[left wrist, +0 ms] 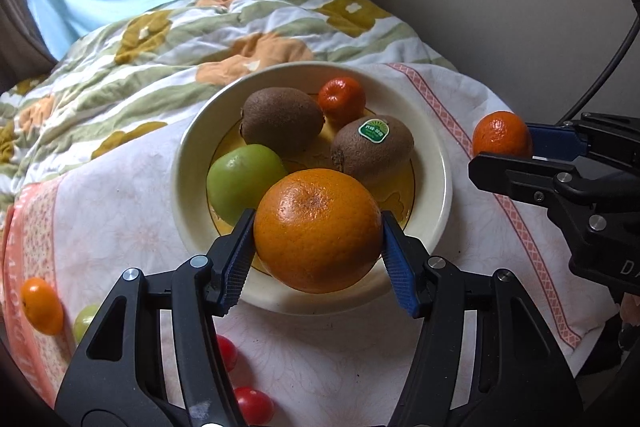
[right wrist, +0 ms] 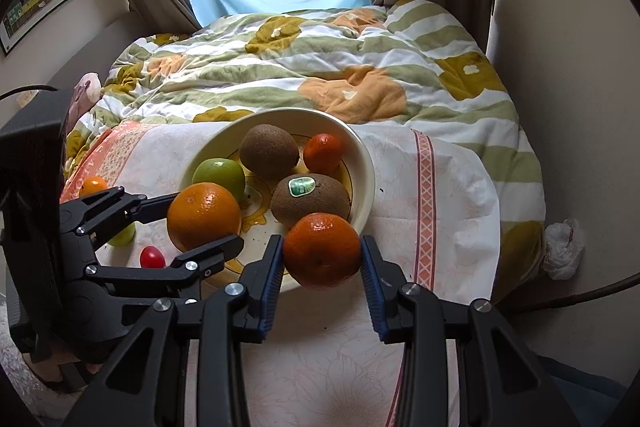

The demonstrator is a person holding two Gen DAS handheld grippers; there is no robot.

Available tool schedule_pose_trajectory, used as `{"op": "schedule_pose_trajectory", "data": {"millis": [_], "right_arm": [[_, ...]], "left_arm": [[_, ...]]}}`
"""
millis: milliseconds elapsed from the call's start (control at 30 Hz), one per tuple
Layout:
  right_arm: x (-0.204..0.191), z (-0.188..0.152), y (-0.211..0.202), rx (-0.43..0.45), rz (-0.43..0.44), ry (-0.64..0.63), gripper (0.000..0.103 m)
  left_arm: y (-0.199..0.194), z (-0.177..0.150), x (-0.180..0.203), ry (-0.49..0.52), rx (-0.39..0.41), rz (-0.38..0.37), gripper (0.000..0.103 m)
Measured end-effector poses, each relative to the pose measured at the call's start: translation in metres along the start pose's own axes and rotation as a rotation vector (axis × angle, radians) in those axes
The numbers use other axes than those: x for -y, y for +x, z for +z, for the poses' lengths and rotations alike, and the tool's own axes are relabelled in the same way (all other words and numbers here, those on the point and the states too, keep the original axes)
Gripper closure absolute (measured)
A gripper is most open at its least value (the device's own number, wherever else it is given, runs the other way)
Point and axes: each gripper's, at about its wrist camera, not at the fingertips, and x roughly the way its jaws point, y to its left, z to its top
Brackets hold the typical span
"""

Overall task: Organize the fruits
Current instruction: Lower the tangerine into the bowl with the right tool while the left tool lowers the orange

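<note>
The cream bowl (left wrist: 434, 163) sat on a pale floral cloth (left wrist: 132, 227) spread over a bed's quilt (left wrist: 160, 39), and it served as the landmark. Inside it lay four fruits: two kiwis, one bare (left wrist: 282, 120) at the far side and one bearing a green sticker (left wrist: 372, 151) to the right of it, one green apple (left wrist: 244, 183) at the left, and one small mandarin (left wrist: 342, 101) at the far rim.

The left gripper (left wrist: 318, 251) was clamped on a large orange (left wrist: 318, 229), held over the bowl's near edge. The right gripper (right wrist: 322, 259) gripped a second mandarin (right wrist: 322, 251), held over the bowl's near right rim.

Outside the bowl, to its near left on the cloth, lay one small orange citrus (left wrist: 42, 305), one small green fruit (left wrist: 86, 321) and two red tomato-like fruits (left wrist: 254, 405). The left gripper's arms covered most of the green fruit and part of both red ones, so what they were stayed hard to make out. In the right wrist view only one red fruit (right wrist: 152, 257) showed, and the green one (right wrist: 122, 235) peeked from behind the left gripper.
</note>
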Motion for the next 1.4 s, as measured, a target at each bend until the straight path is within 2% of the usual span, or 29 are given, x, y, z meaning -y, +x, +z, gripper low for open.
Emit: {"op": "schedule_pose_trajectory", "data": {"millis": [67,100,133,167,200,267,400,767,1033,1400], "right_arm": [[0.002,0.0,0.002,-0.003,0.004,0.0,0.068],[0.003,0.0,0.002,-0.003,0.005,0.0,0.068],[0.003,0.0,0.002,-0.002,0.005,0.0,0.068],[0.003,0.0,0.002,-0.002,0.004,0.0,0.068],[0.002,0.0,0.002,-0.001,0.004,0.001,0.068],[0.002,0.001,0.002,0.003,0.005,0.001,0.068],[0.001,0.003,0.0,0.011,0.008,-0.001,0.068],[-0.016,0.01,-0.002,0.022,0.044,-0.038,0.068],[-0.027,0.01,0.019,-0.012,0.083,-0.061,0.068],[-0.021,0.003,0.047,-0.028,0.084,-0.06,0.067]], "left_arm": [[0.001,-0.001,0.0,0.0,-0.002,0.008,0.039],[-0.001,-0.001,0.0,0.0,0.01,0.008,0.035],[-0.005,0.0,0.0,-0.001,0.027,0.006,0.028],[-0.01,0.0,0.0,-0.003,0.045,0.011,0.005],[-0.015,0.0,0.0,-0.006,0.068,0.02,0.0],[-0.027,0.001,-0.002,-0.011,0.105,0.013,0.0],[-0.036,0.0,-0.007,-0.011,0.104,0.04,0.0],[-0.074,-0.017,-0.034,-0.086,0.114,0.09,0.0],[-0.08,-0.032,-0.053,-0.147,0.096,0.125,0.0],[-0.075,-0.051,-0.066,-0.187,0.063,0.172,0.0]]}}
